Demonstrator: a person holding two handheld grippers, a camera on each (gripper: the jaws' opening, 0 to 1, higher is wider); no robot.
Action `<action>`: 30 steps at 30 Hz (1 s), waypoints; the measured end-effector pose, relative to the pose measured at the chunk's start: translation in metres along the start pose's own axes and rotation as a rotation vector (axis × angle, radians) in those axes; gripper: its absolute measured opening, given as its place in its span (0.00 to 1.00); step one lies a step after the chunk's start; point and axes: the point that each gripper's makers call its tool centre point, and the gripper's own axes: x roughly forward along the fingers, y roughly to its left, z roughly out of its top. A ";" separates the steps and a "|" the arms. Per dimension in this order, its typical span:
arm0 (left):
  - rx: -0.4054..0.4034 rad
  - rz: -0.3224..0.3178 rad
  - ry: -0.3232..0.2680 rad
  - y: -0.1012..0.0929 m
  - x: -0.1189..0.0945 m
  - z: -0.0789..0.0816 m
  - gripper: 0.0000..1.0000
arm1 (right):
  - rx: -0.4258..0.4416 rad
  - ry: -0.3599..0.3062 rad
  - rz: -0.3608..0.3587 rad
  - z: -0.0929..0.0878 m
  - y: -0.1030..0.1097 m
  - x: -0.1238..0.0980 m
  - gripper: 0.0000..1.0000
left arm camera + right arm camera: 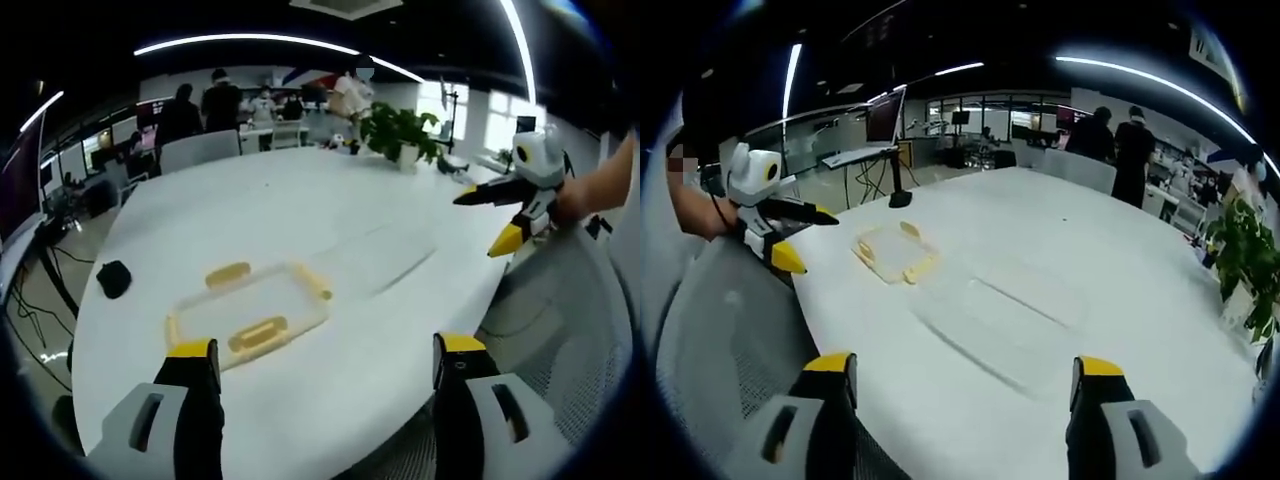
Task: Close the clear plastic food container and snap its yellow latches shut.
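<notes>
A large white table (300, 230) fills most of the left gripper view and also spans the right gripper view (1060, 300). A grey mesh chair back (730, 340) stands against its near edge; in the left gripper view the chair (570, 320) sits at lower right.

The clear food container (250, 315) lies flat on the table, with yellow latches (258, 333) along its sides. In the left gripper view it rests just ahead of the left gripper (328, 365), closer to that gripper's left jaw than to the right one, and nothing touches it. In the right gripper view the container (895, 252) lies well ahead of the right gripper (965, 385), off to the left, apart from both jaws.

Left gripper: jaws spread wide, nothing between them, yellow tips over the near table edge. Right gripper: jaws likewise spread wide and empty, positioned over the chair back and the table edge. In each view the other gripper appears at the side, held by a hand, with its jaws parted: the right one (490, 222) beyond the table edge, the left one (805, 235) near the container but not touching it.

A potted plant (400, 130) stands at the far side of the table. A small black object (113, 278) lies on the table to the left of the container. Several people (200, 105) stand beyond the far end of the table.
</notes>
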 end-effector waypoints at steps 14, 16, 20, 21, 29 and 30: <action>0.047 -0.011 0.019 0.032 -0.006 -0.001 0.84 | -0.082 0.011 0.079 0.024 0.019 0.031 0.88; 0.059 -0.012 0.021 0.035 -0.006 -0.002 0.83 | -0.094 0.009 0.090 0.029 0.021 0.035 0.87; 0.068 -0.008 0.023 0.045 -0.008 -0.002 0.83 | -0.112 0.015 0.093 0.038 0.021 0.044 0.85; 0.061 -0.002 0.023 0.050 -0.008 -0.003 0.83 | -0.122 0.014 0.093 0.039 0.021 0.046 0.84; 0.061 -0.017 0.027 0.065 -0.007 -0.004 0.83 | -0.139 0.022 0.125 0.053 0.030 0.064 0.84; 0.058 -0.024 0.024 0.066 -0.006 -0.003 0.83 | -0.137 0.028 0.134 0.054 0.033 0.067 0.85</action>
